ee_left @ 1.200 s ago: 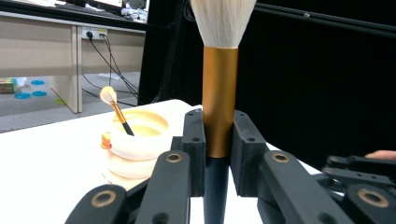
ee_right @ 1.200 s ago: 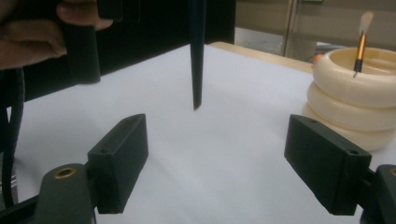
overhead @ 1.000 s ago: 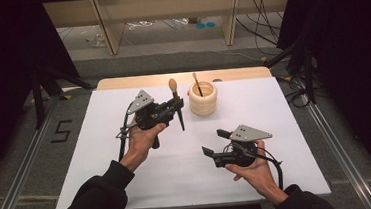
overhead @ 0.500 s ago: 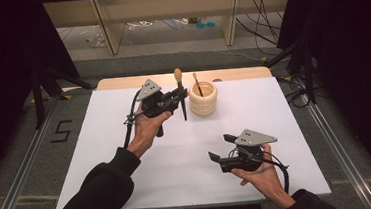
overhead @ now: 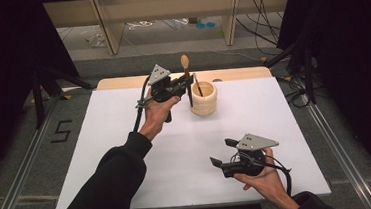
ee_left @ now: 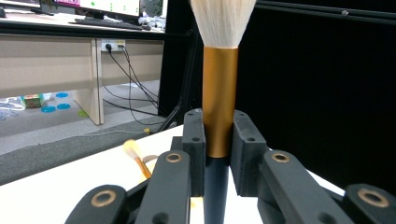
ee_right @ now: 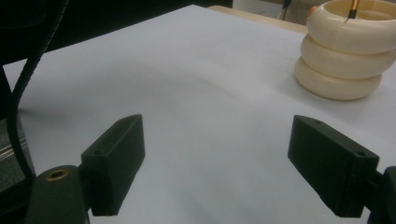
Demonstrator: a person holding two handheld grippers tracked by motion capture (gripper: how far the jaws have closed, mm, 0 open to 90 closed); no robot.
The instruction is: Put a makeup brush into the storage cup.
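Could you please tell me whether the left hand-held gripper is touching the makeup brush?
Touching. In the left gripper view, the left hand-held gripper has both jaws pressed flat against the makeup brush at its gold ferrule, with no gap on either side.

White bench (overhead: 127, 154) top, wooden strip (overhead: 121, 83) along its far edge. Grey floor around it; a black "5" mark (overhead: 60, 131) on the left. Metal rails (overhead: 19, 183) run down both sides. Far: wooden shelf legs (overhead: 109, 25), loose cables (overhead: 261, 8), blue discs (overhead: 206, 25).
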